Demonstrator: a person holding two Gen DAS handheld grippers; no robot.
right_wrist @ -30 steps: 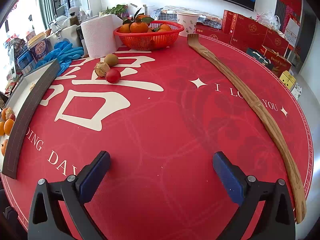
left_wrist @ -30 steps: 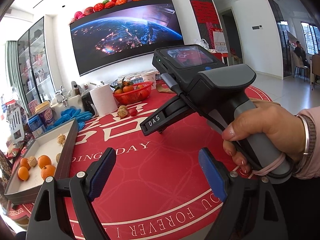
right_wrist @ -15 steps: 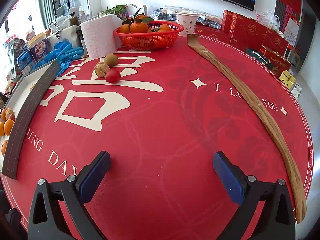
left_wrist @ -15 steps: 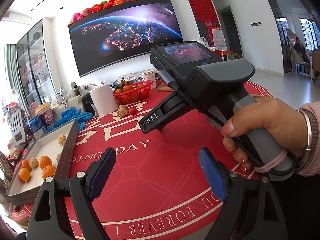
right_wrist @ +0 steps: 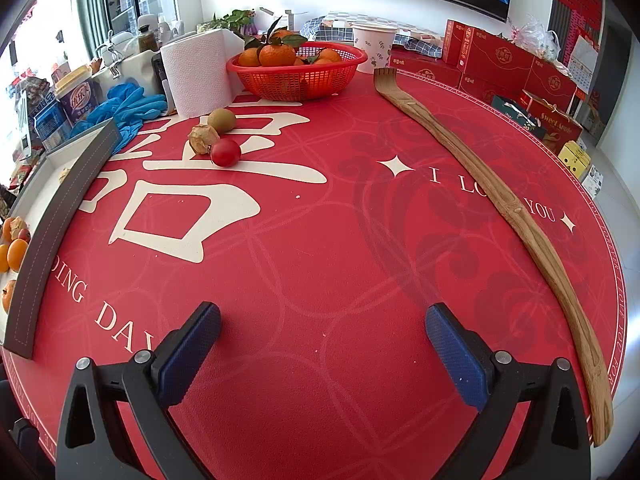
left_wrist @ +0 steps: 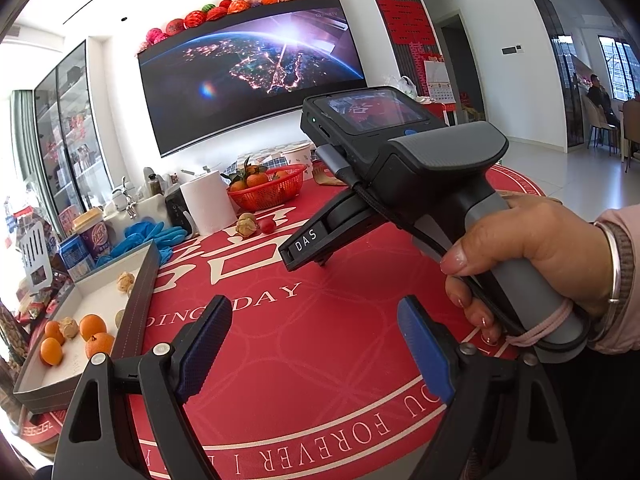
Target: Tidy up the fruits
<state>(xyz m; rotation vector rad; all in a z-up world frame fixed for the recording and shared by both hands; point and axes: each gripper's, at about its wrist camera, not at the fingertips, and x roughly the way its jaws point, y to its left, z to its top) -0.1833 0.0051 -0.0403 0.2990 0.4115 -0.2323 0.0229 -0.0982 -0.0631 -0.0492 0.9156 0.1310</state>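
Three loose fruits lie together on the red table mat: a red cherry tomato [right_wrist: 225, 152], a papery husked berry [right_wrist: 202, 139] and a brown-green kiwi [right_wrist: 221, 120]. Behind them a red mesh basket [right_wrist: 297, 76] holds several oranges. At the left a white-lined box [left_wrist: 80, 320] with a dark rim holds several small oranges and husked berries. My left gripper [left_wrist: 316, 344] is open and empty above the mat. My right gripper [right_wrist: 322, 340] is open too, nothing between its blue pads. In the left wrist view a hand [left_wrist: 532, 256] holds the right gripper's handle.
A long wooden back scratcher [right_wrist: 492, 196] lies along the mat's right side. A paper towel roll [right_wrist: 196, 72], blue gloves [right_wrist: 128, 104] and cartons crowd the back left. Red gift boxes [right_wrist: 504, 60] stand at the back right.
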